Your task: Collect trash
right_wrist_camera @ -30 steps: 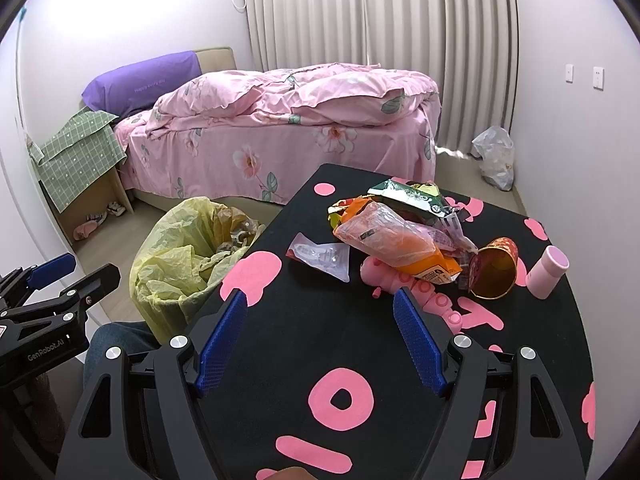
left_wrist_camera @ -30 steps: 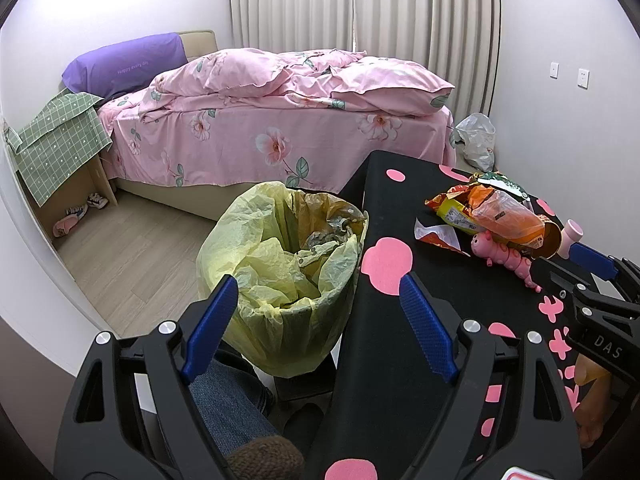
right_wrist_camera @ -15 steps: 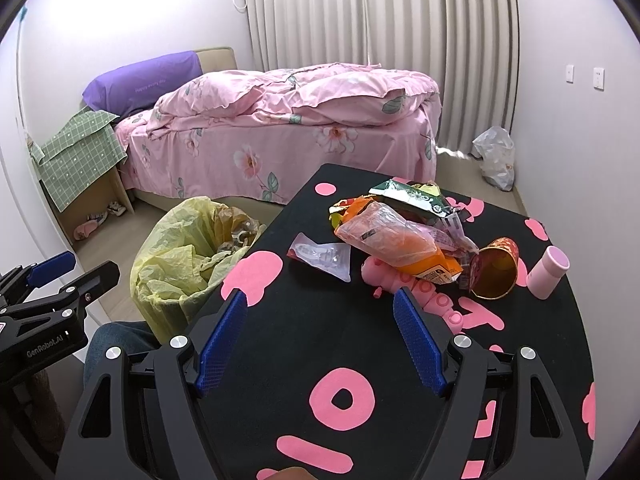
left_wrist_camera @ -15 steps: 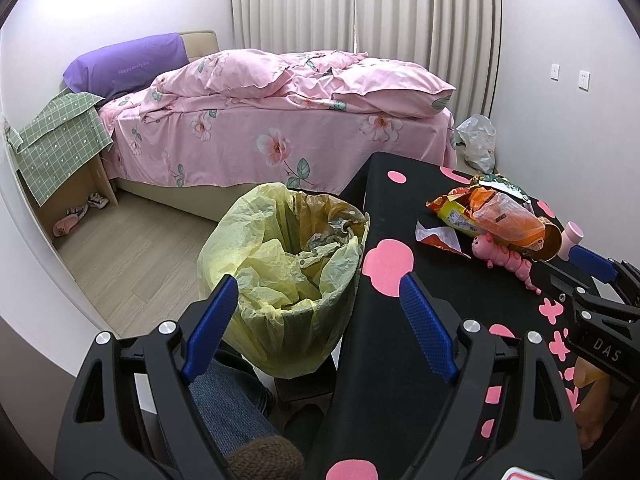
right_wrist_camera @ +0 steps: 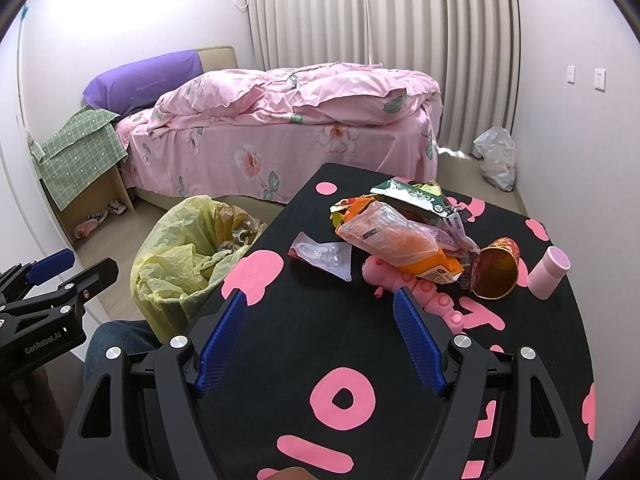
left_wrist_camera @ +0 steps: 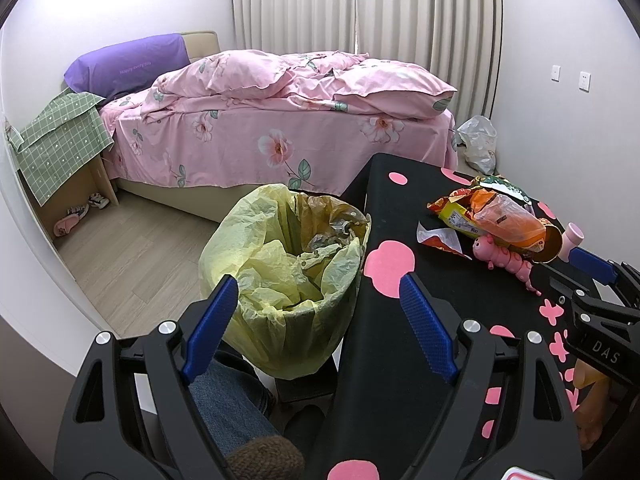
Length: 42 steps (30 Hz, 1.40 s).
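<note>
Early stage: both tongs, left (left_wrist_camera: 316,316) and right (right_wrist_camera: 320,332), wide and empty; wrappers (right_wrist_camera: 396,232), clear packet (right_wrist_camera: 324,254) and cup (right_wrist_camera: 496,274) uncollected on surface (right_wrist_camera: 328,352); bin (right_wrist_camera: 188,256) beside surface, partly filled.

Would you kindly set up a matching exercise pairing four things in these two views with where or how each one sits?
Things:
1. paper cup
2. pink tumbler
3. trash bin
4. clear wrapper

Places or states:
A. standing upright near the table's right edge
B. lying flat on the table, left of the snack bag pile
C. on the floor beside the table, lined with a yellow bag
D. tipped on its side, mouth towards the camera

Pairs: 1-D, 2-A, 3-C, 4-B
</note>
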Motion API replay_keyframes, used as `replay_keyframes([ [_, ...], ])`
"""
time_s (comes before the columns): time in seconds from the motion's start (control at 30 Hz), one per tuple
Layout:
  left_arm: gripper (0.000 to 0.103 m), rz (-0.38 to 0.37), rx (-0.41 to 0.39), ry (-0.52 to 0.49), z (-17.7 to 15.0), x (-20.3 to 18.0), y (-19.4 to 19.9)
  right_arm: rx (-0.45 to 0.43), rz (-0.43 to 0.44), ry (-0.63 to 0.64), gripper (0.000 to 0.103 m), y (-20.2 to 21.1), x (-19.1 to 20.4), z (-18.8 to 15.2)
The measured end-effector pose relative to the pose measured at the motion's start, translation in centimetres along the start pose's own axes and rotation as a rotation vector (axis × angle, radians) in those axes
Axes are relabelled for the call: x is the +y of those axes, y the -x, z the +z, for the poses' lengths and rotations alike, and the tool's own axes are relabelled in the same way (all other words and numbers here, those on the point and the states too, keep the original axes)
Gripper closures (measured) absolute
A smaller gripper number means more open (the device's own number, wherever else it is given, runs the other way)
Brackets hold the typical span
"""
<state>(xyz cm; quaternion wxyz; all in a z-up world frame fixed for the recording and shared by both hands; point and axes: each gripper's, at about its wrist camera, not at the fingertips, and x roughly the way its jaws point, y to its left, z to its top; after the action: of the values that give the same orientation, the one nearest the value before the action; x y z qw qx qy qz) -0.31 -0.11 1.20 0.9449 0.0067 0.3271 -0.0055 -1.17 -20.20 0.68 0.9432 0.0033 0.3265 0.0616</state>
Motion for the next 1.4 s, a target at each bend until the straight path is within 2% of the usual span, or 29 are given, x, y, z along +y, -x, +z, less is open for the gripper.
replay_keyframes([
  [0.37,0.024,-0.004,-0.002,0.003,0.0,0.1,-0.1,-0.001,-0.003,0.003,0.031,0.0,0.0,0.0],
  [0.57,0.024,-0.035,-0.017,-0.001,0.7,-0.5,-2.2,-0.023,-0.071,0.019,0.031,0.0,-2.5,0.8],
  [0.63,0.024,-0.072,-0.013,-0.012,1.1,-1.2,-3.6,-0.037,-0.114,0.005,0.031,0.0,-4.8,1.1],
  [0.77,0.024,-0.191,-0.002,-0.052,2.2,-4.0,-6.3,-0.057,-0.192,-0.026,0.031,-0.4,-9.5,1.6],
  [0.87,0.024,-0.281,0.001,-0.096,3.4,-6.6,-7.8,-0.045,-0.207,-0.047,0.031,-1.5,-12.8,2.0],
  [0.97,0.024,-0.327,0.005,-0.113,4.4,-8.6,-9.3,-0.031,-0.183,-0.070,0.031,-3.2,-14.9,3.1],
  [1.17,0.024,-0.314,-0.014,-0.112,6.6,-9.3,-11.2,0.000,-0.089,-0.094,0.031,-8.9,-15.9,9.0],
  [1.3,0.024,-0.331,0.001,-0.052,7.2,-8.1,-12.4,0.092,-0.032,-0.137,0.031,-15.1,-16.0,12.7],
  [1.4,0.024,-0.342,0.017,-0.039,6.9,-7.3,-13.1,0.171,-0.062,-0.135,0.040,-19.4,-16.3,14.2],
])
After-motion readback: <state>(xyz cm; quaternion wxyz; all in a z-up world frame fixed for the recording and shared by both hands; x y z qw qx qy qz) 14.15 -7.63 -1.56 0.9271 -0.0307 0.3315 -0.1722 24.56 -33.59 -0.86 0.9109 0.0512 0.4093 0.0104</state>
